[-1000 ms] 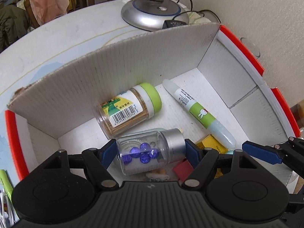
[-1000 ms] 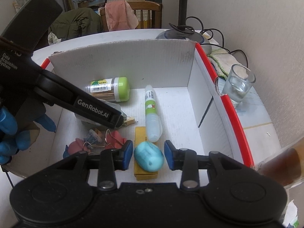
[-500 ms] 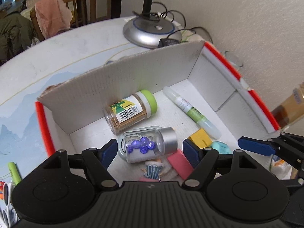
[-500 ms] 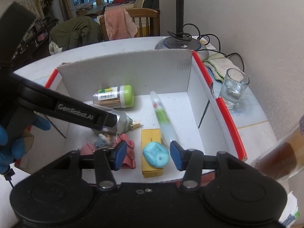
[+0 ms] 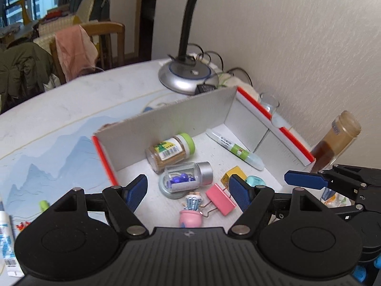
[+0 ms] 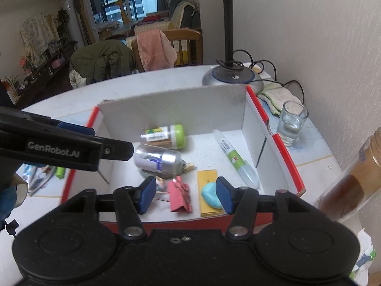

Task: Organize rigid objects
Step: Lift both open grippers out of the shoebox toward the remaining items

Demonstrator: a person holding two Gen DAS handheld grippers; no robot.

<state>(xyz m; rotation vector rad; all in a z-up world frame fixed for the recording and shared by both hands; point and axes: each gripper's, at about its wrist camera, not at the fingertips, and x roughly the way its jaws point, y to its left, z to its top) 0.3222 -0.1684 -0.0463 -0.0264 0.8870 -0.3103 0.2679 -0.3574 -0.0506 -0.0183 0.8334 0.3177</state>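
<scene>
A white cardboard box with red edges holds a toothpick jar with a green cap, a clear jar of blue beads, a glue pen, a yellow box, a teal eraser, a pink binder clip and a small figurine. My left gripper is open and empty above the box's near side. My right gripper is open and empty above the box's near edge; the eraser lies just beyond its right finger.
A desk lamp base stands behind the box. A glass of water and a folded cloth lie right of the box. A brown-filled bottle stands at the near right. Pens and tubes lie left of the box.
Both grippers have pulled up and back from the box. The bead jar and the teal eraser, earlier between the fingers, now lie free in the box. Both jaws have opened wider.
</scene>
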